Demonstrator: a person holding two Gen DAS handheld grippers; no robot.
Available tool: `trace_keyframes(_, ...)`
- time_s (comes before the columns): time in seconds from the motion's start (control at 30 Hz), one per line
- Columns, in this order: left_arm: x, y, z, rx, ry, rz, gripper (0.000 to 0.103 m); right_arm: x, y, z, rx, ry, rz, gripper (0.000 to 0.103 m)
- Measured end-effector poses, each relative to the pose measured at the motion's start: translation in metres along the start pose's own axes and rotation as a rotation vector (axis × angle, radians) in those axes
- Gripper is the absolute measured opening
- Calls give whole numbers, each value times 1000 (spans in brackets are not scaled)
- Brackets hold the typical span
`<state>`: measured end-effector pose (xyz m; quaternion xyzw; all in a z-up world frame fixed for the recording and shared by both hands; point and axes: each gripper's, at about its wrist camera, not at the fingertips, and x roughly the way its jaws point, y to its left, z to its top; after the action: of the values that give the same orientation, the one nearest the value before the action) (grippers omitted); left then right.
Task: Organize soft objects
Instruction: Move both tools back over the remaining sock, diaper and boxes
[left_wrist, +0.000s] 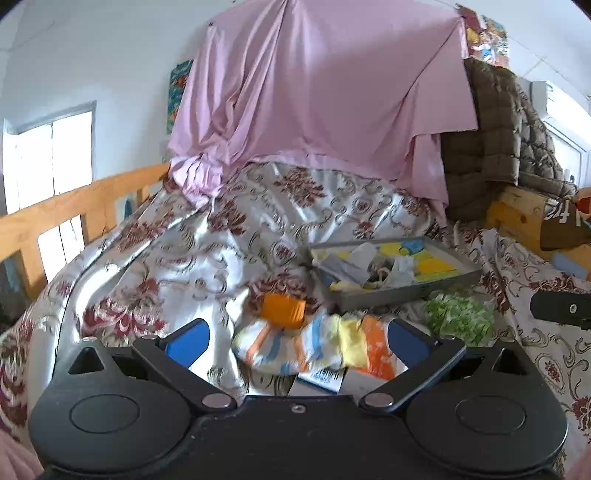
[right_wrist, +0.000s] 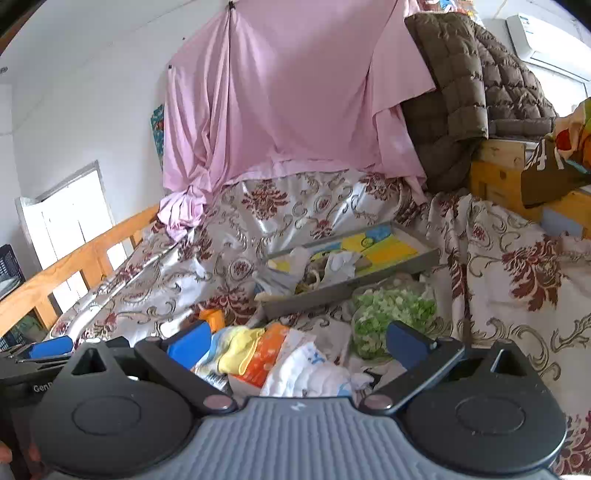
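Observation:
A soft pile lies on the flowered bedspread (left_wrist: 177, 243). In the left wrist view my left gripper (left_wrist: 298, 341) is open, and a striped orange, blue and yellow cloth (left_wrist: 314, 347) bunches between its blue pads (left_wrist: 188, 341). An orange piece (left_wrist: 282, 310) sits just beyond it. In the right wrist view my right gripper (right_wrist: 298, 343) is open above a yellow cloth (right_wrist: 240, 347), an orange packet (right_wrist: 269, 354) and a white cloth (right_wrist: 310, 373). A grey tray (left_wrist: 388, 295) (right_wrist: 314, 299) with crumpled cloths and yellow and blue sheets lies farther back.
A bag of green and white bits (left_wrist: 458, 314) (right_wrist: 391, 314) rests right of the pile, in front of the tray. A pink sheet (left_wrist: 314, 92) hangs behind, with a brown quilted coat (right_wrist: 472, 74) on its right. A wooden rail (left_wrist: 66, 214) borders the left, a wooden box (right_wrist: 498, 173) the right.

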<state>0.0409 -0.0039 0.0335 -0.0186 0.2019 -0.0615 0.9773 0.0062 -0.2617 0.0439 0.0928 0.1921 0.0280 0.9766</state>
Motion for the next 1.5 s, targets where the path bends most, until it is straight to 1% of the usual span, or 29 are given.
trace_keyframes(0.1,6,4,-5,-8,41,15,102,0,3,-5,-6,1,7,103)
trace_keyframes(0.23,10,10,-7,-38,57,28,102,-1,5,-10,-13,-7,17,103)
trace_keyframes(0.4,13,11,-7,-45,66,48,102,0,8,-16,-18,-1,42,103)
trace_keyframes(0.6,23,13,-12,-57,122,131,102,6,23,-27,-95,34,68,103)
trace_keyframes(0.73,29,15,-15,-69,164,151,102,10,33,-33,-143,63,82,103)
trace_keyframes(0.83,35,15,-16,-69,190,168,102,16,37,-35,-163,104,67,103)
trace_keyframes(1.0,42,17,-19,-87,236,159,102,25,39,-39,-176,156,49,103)
trace_keyframes(1.3,51,12,-22,-79,276,133,102,35,41,-42,-194,206,48,103)
trace_keyframes(1.5,59,14,-23,-101,304,117,102,48,41,-45,-199,260,35,103)
